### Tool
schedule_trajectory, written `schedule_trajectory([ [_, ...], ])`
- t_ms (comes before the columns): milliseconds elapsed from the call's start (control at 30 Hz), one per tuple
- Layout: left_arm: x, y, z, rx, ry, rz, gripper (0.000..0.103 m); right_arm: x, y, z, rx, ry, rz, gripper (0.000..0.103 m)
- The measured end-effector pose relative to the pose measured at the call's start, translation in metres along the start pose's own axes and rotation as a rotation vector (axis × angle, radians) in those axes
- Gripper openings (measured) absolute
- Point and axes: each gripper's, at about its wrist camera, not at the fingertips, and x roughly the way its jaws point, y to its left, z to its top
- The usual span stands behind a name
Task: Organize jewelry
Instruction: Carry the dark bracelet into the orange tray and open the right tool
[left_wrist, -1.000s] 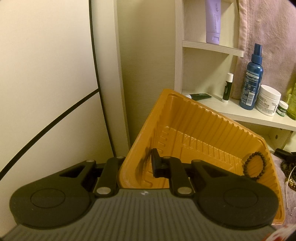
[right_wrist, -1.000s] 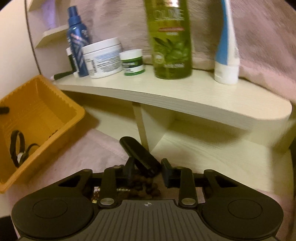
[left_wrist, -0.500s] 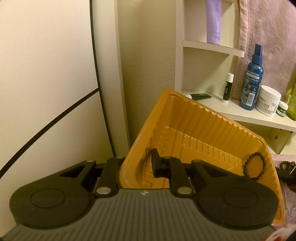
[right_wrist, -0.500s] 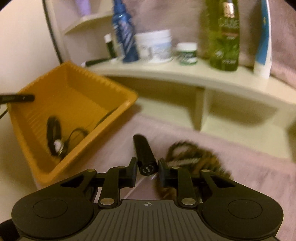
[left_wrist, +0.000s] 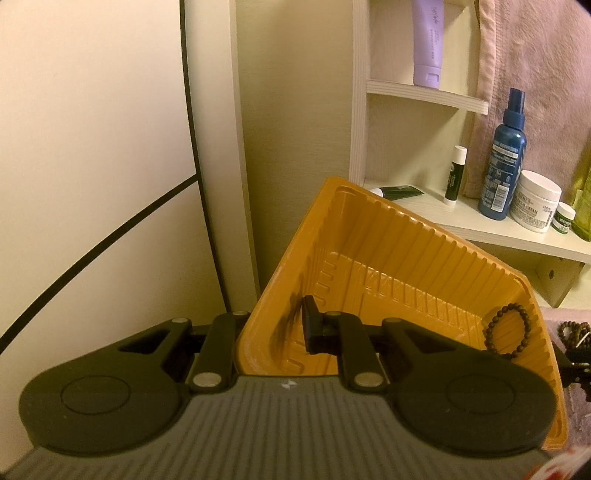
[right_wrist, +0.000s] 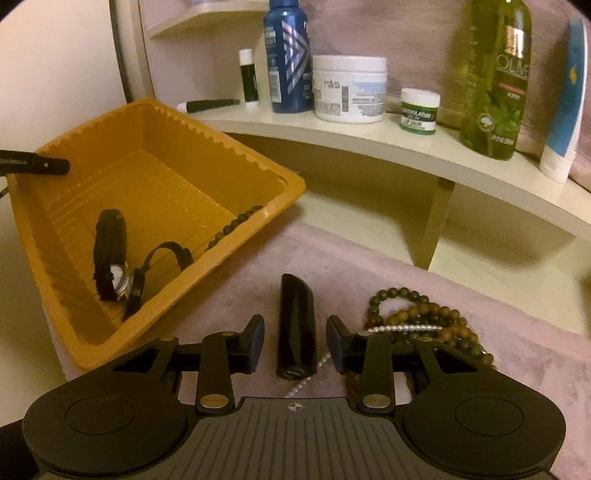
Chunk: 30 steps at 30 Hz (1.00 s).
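My left gripper (left_wrist: 275, 332) is shut on the near wall of the orange tray (left_wrist: 406, 236) and holds it tilted. A dark bead bracelet (left_wrist: 508, 328) lies in the tray's right corner. In the right wrist view the tray (right_wrist: 284, 184) holds a black watch (right_wrist: 114, 269) and the bracelet (right_wrist: 232, 225). My right gripper (right_wrist: 295, 341) is open around a black cylindrical tube (right_wrist: 295, 328) lying on the pink cloth (right_wrist: 480, 314). A pile of green-brown bead necklaces (right_wrist: 417, 317) with a silver chain (right_wrist: 402, 328) lies just right of the tube.
A cream shelf (right_wrist: 369, 136) behind carries a blue spray bottle (right_wrist: 288, 55), white jar (right_wrist: 349, 88), small green jar (right_wrist: 419, 110), green bottle (right_wrist: 495, 77), lip balm (right_wrist: 247, 77) and a tube (right_wrist: 561, 99). The left gripper's fingertip (right_wrist: 37, 164) shows at the tray's left rim.
My right gripper has pulled back and turned left, from near the shelf to the tube. Its jaws have opened wider, and the tube now lies flat on the cloth. The left gripper and tray have stayed still.
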Motion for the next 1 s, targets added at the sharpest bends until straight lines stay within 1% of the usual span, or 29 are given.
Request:
schedule_trajectory([
  [133, 0.000, 0.000, 0.000, 0.001, 0.001, 0.000, 0.015, 0.011, 0.004, 0.002, 0.005, 0.015, -0.014, 0.036],
  [200, 0.000, 0.000, 0.000, 0.001, 0.000, 0.000, 0.015, 0.015, 0.005, 0.002, 0.005, 0.020, -0.023, 0.023],
  [367, 0.001, 0.001, 0.000, 0.000, 0.001, -0.001, 0.015, 0.018, 0.003, 0.005, 0.046, 0.031, -0.023, 0.023],
  [467, 0.001, 0.001, 0.000, -0.001, 0.001, -0.002, 0.015, 0.010, -0.003, 0.005, 0.122, 0.025, 0.006, 0.023],
  [600, 0.001, 0.001, 0.000, -0.002, 0.001, -0.004, 0.015, -0.004, -0.010, 0.010, 0.214, -0.011, 0.037, 0.023],
  [867, 0.001, 0.001, 0.000, -0.003, 0.001, -0.005, 0.015, -0.030, -0.009, 0.026, 0.245, -0.089, 0.034, 0.023],
  [1000, 0.001, 0.001, 0.000, -0.002, 0.001, -0.005, 0.015, -0.037, -0.004, 0.036, 0.256, -0.130, 0.072, 0.023],
])
